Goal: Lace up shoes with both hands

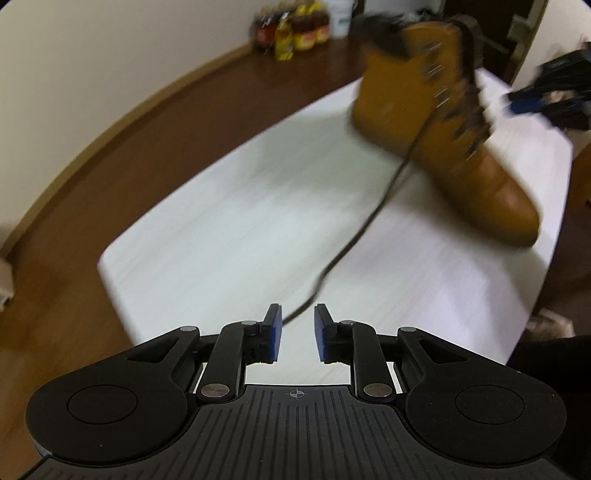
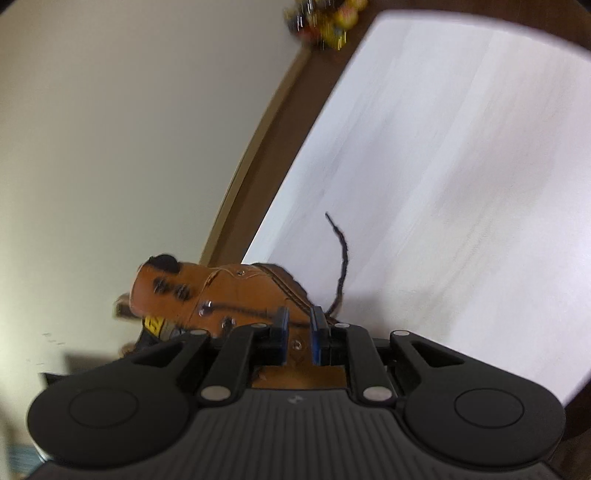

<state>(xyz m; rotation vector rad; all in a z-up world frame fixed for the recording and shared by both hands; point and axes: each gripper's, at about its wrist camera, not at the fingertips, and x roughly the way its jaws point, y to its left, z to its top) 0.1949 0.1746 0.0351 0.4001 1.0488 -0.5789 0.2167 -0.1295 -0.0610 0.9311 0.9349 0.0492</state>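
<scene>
A tan lace-up boot [image 1: 443, 122] stands on a white mat [image 1: 229, 221], blurred by motion. One dark lace [image 1: 373, 214] trails from its eyelets down across the mat, ending just by the left fingertip of my left gripper [image 1: 297, 325]. That gripper is open with nothing between its pads. In the right wrist view the boot [image 2: 229, 291] lies close under my right gripper [image 2: 298, 325]. Its pads stand a narrow gap apart over the laced front, with leather and an eyelet showing between them. A second loose lace end [image 2: 341, 258] curls up beside the right finger. My right gripper [image 1: 543, 98] also shows beside the boot's lacing.
The mat lies on a brown wooden table [image 1: 122, 147] against a pale wall. Several jars and bottles [image 1: 291, 29] and a white cup [image 1: 340, 18] stand at the far end. A dark sleeve [image 1: 554, 354] shows at the right edge.
</scene>
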